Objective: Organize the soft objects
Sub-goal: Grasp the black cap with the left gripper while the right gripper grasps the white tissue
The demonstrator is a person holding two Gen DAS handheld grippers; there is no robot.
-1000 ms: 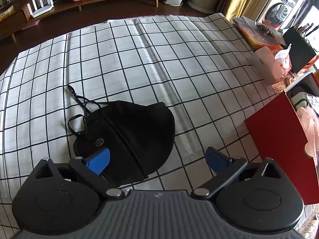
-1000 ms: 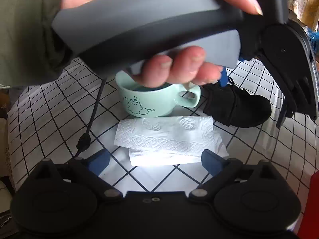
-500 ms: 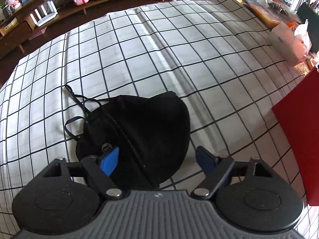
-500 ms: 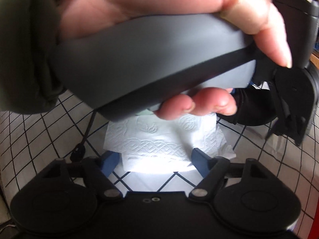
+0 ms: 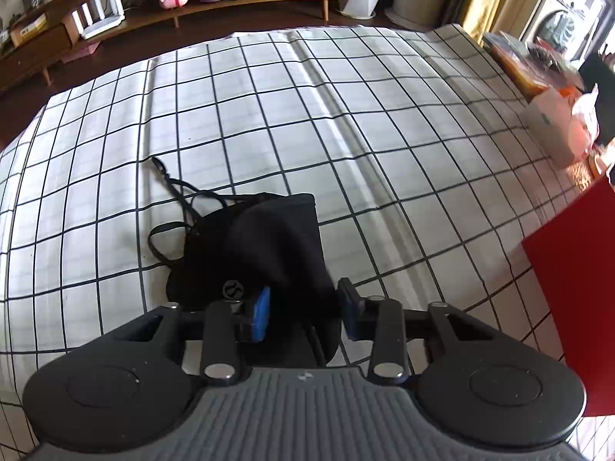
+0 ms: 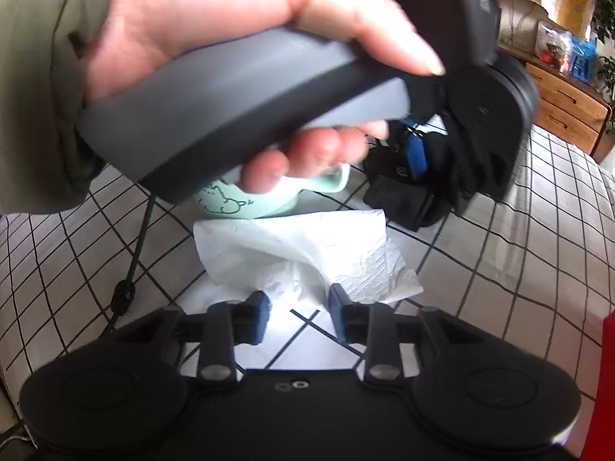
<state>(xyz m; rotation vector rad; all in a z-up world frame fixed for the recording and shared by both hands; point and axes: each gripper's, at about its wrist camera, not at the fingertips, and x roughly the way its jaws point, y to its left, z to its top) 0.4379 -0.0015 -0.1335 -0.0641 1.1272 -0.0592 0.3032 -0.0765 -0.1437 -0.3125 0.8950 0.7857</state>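
A black face mask (image 5: 265, 246) with ear straps lies on the checked cloth. My left gripper (image 5: 303, 315) is shut on its near edge, and the fabric bunches up between the blue pads. In the right wrist view the same mask (image 6: 407, 188) hangs from the left gripper (image 6: 419, 150), which a hand holds. My right gripper (image 6: 298, 311) is shut on the near edge of a white paper tissue (image 6: 292, 246), which lifts and crumples.
A mint green cup (image 6: 246, 203) with a cat drawing stands just behind the tissue. A red box (image 5: 576, 269) stands at the right edge. A pink tissue box (image 5: 557, 130) and clutter sit at the far right. A black cable (image 6: 134, 253) runs at the left.
Both grippers have closed: the left on the black mask, the right on the tissue. Both soft items now bunch and lift off the cloth.
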